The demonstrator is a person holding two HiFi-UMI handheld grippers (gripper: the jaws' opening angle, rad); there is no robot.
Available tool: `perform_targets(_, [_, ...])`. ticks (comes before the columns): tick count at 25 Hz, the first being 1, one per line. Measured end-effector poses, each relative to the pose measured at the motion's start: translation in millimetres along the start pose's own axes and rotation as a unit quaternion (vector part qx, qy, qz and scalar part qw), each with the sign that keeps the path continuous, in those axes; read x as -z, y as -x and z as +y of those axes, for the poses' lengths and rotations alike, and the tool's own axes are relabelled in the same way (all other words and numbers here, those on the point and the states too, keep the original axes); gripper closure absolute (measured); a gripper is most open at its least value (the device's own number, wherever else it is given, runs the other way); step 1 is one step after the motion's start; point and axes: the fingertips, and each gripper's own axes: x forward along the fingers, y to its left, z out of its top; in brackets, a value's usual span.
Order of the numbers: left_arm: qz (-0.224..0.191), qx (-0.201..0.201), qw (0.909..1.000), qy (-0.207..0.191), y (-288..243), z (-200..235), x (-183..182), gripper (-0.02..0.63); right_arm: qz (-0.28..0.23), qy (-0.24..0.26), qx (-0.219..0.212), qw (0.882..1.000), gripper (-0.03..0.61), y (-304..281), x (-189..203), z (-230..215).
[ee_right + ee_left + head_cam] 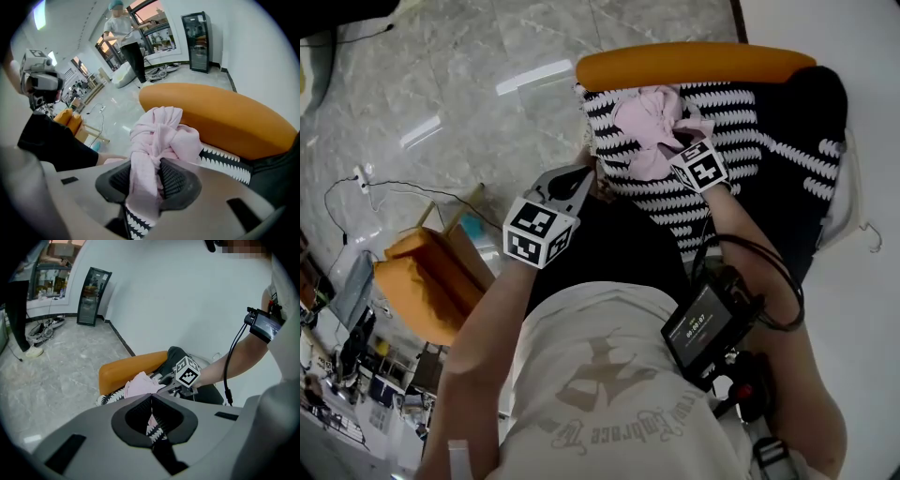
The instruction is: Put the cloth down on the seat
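Observation:
A pink knotted cloth [642, 122] hangs over the seat [750, 131], which has a black-and-white zigzag cover. My right gripper [670, 142] is shut on the cloth; in the right gripper view the cloth [159, 131] bunches up from between the jaws of my right gripper [145, 171], a little above the zigzag seat [225, 164]. The orange backrest [694, 64] lies just beyond. My left gripper [584, 180] hovers at the seat's left edge. In the left gripper view, my left gripper [151, 398] has its jaws together with nothing between them.
A dark garment [806, 103] drapes over the chair's right side. An orange stool [422, 281] and cables [384, 187] are on the marble floor to the left. A screen device [703, 323] is strapped to the right forearm. A person [124, 33] stands far off.

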Motion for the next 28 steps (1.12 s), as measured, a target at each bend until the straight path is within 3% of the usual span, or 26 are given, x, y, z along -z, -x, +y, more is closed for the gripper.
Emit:
perform_targets(5, [0.008, -0.003, 1.0000, 0.003, -3, 3, 9, 0.601, -0.006, -0.044, 0.035, 0.998, 0.423, -16, 7, -17])
perform_targets(14, [0.012, -0.005, 0.9998, 0.017, -11, 23, 15, 0.601, 0.005, -0.065, 0.056, 0.996, 0.422, -43, 30, -40])
perform_targets(28, [0.029, 0.015, 0.9992, 0.021, -36, 25, 22, 0.601, -0.044, -0.076, 0.087, 0.992, 0.402, -45, 34, -49])
